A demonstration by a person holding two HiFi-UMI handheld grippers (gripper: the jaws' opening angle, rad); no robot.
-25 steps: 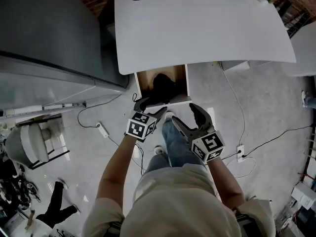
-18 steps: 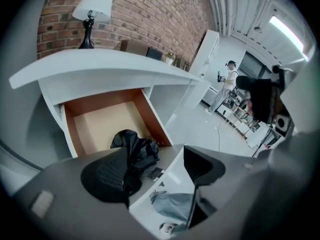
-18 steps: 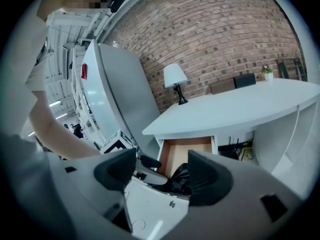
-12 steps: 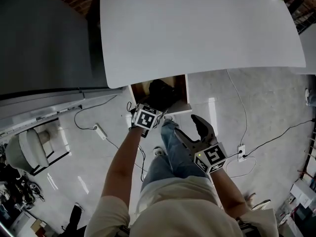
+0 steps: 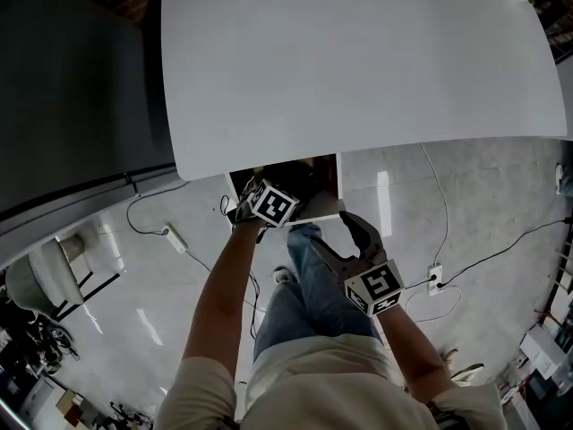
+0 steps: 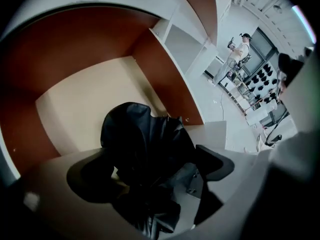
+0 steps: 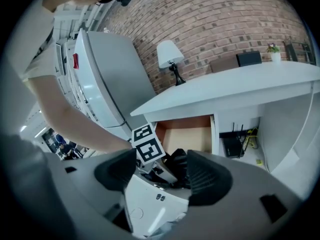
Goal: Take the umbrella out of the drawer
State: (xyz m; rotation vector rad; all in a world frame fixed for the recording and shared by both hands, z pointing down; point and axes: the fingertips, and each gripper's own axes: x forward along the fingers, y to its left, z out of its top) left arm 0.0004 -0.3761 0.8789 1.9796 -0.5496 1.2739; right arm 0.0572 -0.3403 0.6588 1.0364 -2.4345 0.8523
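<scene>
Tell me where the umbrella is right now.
The black umbrella lies in the open drawer under the white desk, mid-frame in the left gripper view, between the opening jaws of the left tongs.

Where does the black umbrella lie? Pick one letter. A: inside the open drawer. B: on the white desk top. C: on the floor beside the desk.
A: the black umbrella lies in the open drawer, between the jaws of the left hand-held gripper, which are opening.
</scene>
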